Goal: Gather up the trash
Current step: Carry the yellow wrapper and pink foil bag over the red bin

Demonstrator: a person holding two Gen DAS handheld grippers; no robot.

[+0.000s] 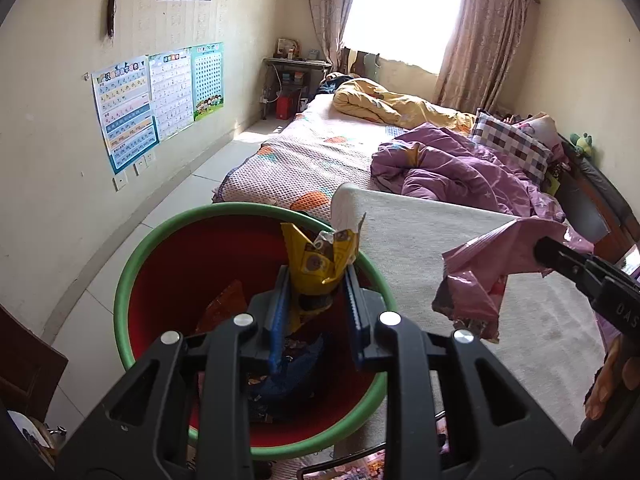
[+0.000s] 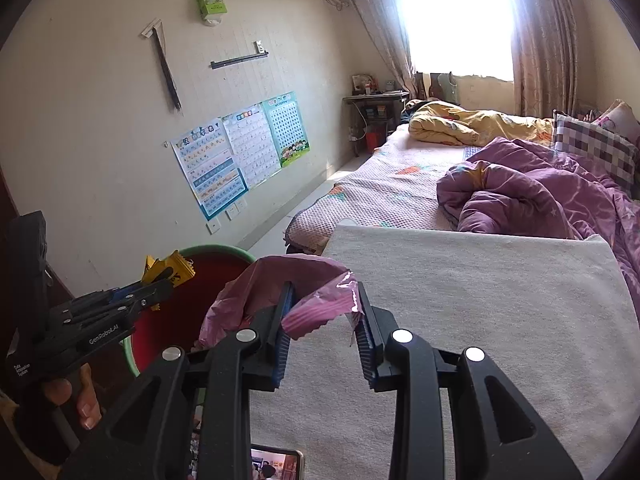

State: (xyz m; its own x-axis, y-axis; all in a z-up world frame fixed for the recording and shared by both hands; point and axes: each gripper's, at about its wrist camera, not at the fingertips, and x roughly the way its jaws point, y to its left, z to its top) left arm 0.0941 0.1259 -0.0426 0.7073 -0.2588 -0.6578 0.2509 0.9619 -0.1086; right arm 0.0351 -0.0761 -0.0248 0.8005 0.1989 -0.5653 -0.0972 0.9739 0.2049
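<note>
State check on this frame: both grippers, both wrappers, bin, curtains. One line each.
left gripper: shut on yellow wrapper, over the bin
right gripper: shut on pink wrapper, beside the bin
yellow wrapper: crumpled, held upright
pink wrapper: crumpled, hanging from the gripper
bin: upright, open-topped, trash already inside
curtains: drawn apart

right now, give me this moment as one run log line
left hand-held gripper: shut on yellow wrapper, over red bin | right hand-held gripper: shut on pink wrapper, beside bin
</note>
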